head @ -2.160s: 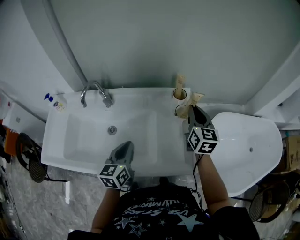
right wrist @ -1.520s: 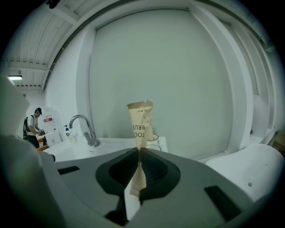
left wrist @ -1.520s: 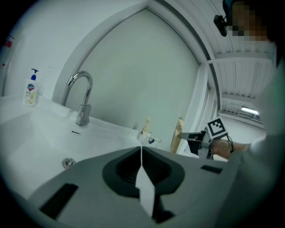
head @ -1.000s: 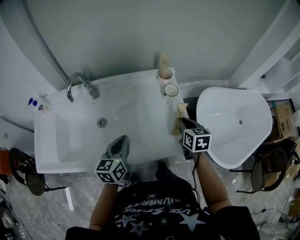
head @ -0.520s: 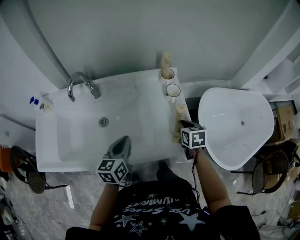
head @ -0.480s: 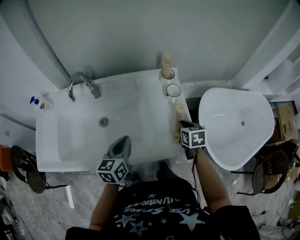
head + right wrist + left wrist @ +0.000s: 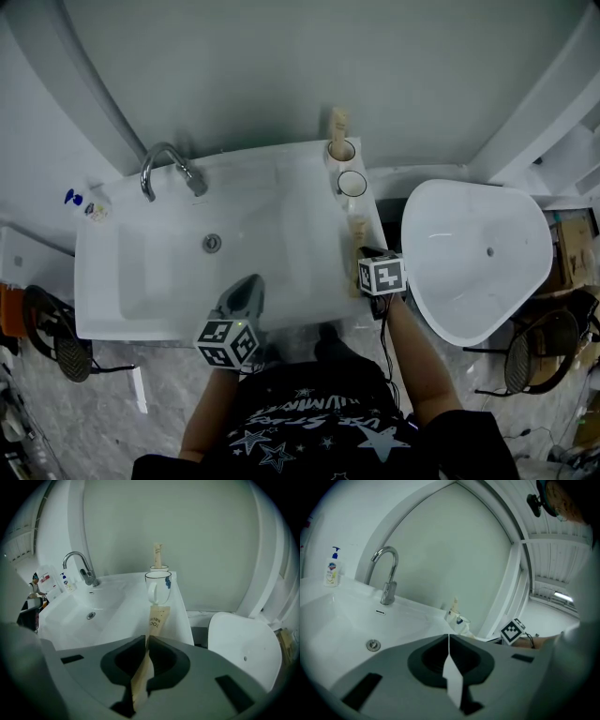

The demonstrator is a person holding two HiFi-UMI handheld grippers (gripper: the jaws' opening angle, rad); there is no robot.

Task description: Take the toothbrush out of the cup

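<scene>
Clamping toothbrush [image 7: 158, 619], right tool [image 7: 146, 641] probably hides its handle.

toothbrush [image 7: 157, 620] tail hidden inside right tongs [image 7: 146, 640], bottle [image 7: 331, 571] label unreadable

A bathroom: a white basin [image 7: 141, 291] with a chrome tap [image 7: 169, 167] and a drain [image 7: 213, 243], a pump bottle [image 7: 92, 203] at its left, two cups [image 7: 352, 184] at its back right corner, a white oval fixture [image 7: 478, 272] just beside it, a curved pale wall [image 7: 281, 66] behind, grey marbled floor [image 7: 94, 412] below

The toothbrush wrapper [image 7: 158, 620] bears partial print, "TOO" over "BRUS".
</scene>
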